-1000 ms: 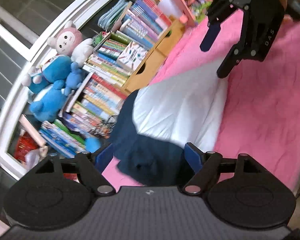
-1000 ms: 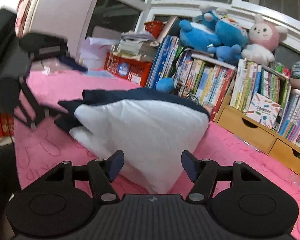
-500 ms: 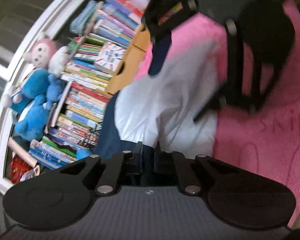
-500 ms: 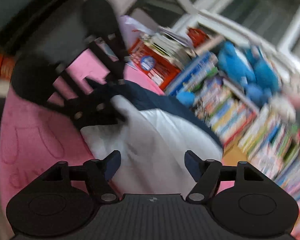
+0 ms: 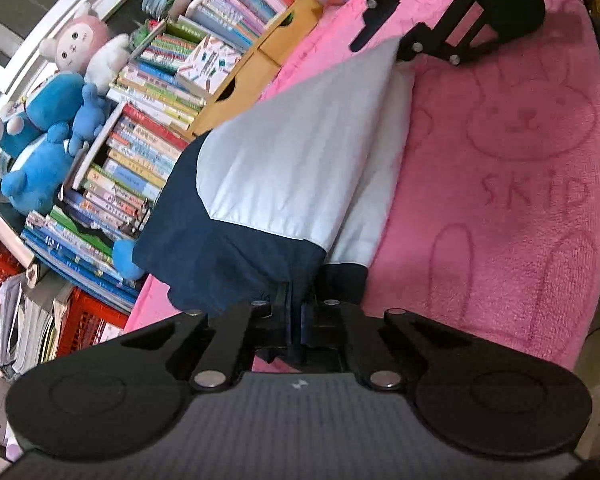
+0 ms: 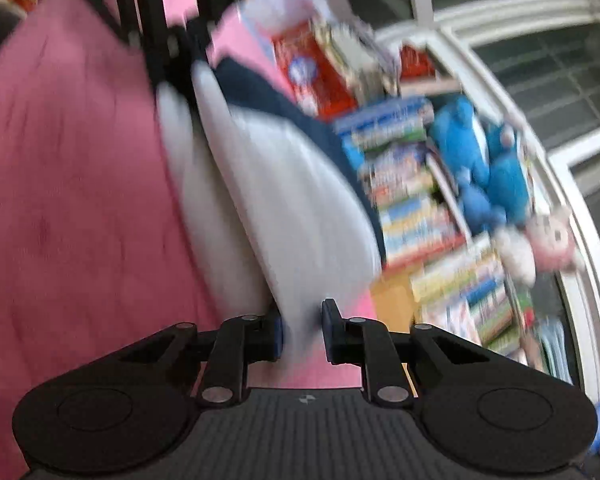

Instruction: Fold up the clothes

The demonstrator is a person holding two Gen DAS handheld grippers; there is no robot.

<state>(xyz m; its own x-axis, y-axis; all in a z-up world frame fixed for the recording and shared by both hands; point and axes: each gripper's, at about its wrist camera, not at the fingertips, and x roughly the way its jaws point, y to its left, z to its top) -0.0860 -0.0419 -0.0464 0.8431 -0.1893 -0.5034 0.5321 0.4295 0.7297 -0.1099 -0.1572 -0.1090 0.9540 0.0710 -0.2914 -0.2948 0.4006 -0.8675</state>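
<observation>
Left tongs [image 5: 296,320]: closed on the navy hem of the garment [image 5: 284,160]. Right tongs [image 6: 302,330]: nearly closed, pinching its white corner. The garment hangs taut between both, above the pink blanket [image 5: 500,184]. Fabric likely light, limp, non-slippery; grip edges and corners.

A pink blanket [image 5: 500,184] with an embossed rabbit and letters covers the surface. Beyond its far edge runs a row of books [image 5: 148,148], some upright, some stacked, beside wooden drawers [image 5: 252,68]. Blue plush toys [image 5: 44,132] and a pink one [image 5: 82,40] sit on top of the books. A red crate [image 5: 84,320] holds papers. Behind, a white-framed window [image 6: 540,60] shows dark panes.
</observation>
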